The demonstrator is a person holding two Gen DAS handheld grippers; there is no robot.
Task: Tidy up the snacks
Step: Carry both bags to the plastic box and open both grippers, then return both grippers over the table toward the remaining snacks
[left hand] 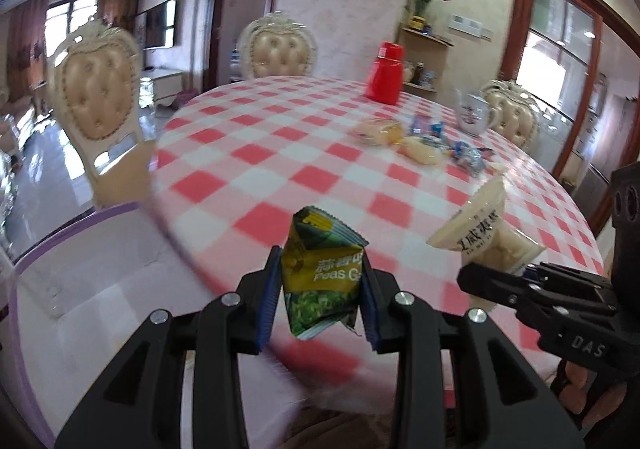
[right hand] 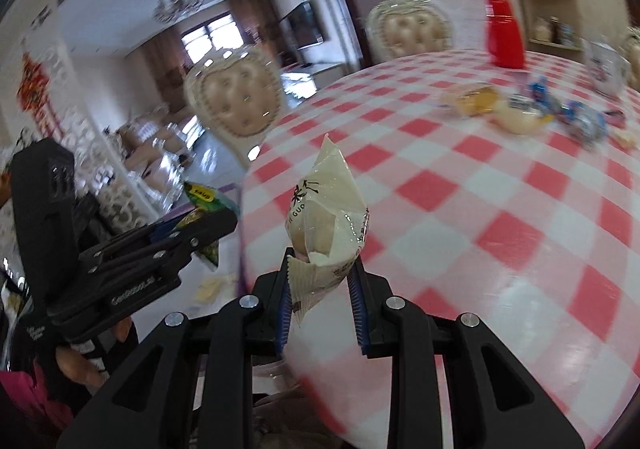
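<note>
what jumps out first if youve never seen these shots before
Each gripper holds a snack up close to its camera: the left gripper pinches a green pea packet, the right gripper a cream pastry packet. Behind them spreads a round table in a red and white checked cloth. At its far side a red jug stands near a heap of loose snacks.

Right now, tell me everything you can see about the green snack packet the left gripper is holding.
The green pea packet is a small glossy foil pouch, green and yellow, printed with "Peas" and Chinese characters over a picture of green peas. Its crimped top edge tilts left and the body is creased. It is held upright in the air, clamped between the blue-padded jaws of the left gripper, above the near edge of the checked table. Nothing else touches it.
</note>
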